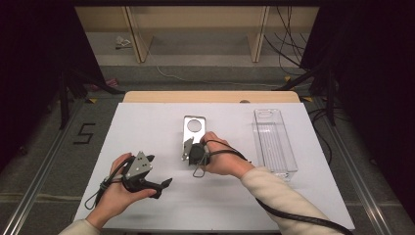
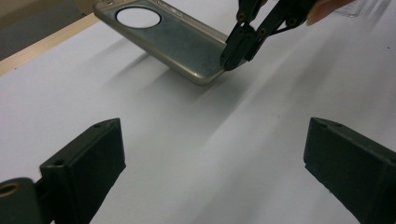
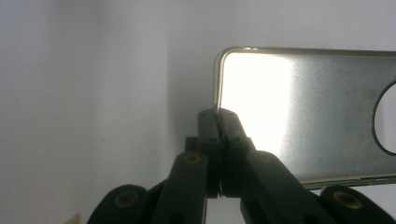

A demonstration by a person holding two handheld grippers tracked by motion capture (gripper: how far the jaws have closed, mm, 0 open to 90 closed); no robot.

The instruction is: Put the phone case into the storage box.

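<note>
A silver metal plate (image 1: 195, 128) with a round hole near its far end lies mid-table on the white sheet. My right gripper (image 1: 188, 152) is shut on the plate's near edge. In the right gripper view its jaws (image 3: 218, 114) pinch the rim of the plate (image 3: 303, 112) close to a rounded corner. From the left gripper view, the plate (image 2: 182, 39) looks tilted, its held end raised over a shadow, with the right gripper (image 2: 229, 63) clamped on it. My left gripper (image 1: 160, 170) rests at the front left with nothing between its jaws (image 2: 213, 123), which stand open.
A clear plastic tray (image 1: 274, 142) stands lengthwise at the right of the white sheet (image 1: 147, 122). A wooden table edge (image 1: 210, 96) runs along the back. The right gripper's cable (image 1: 288, 215) trails off toward the front right.
</note>
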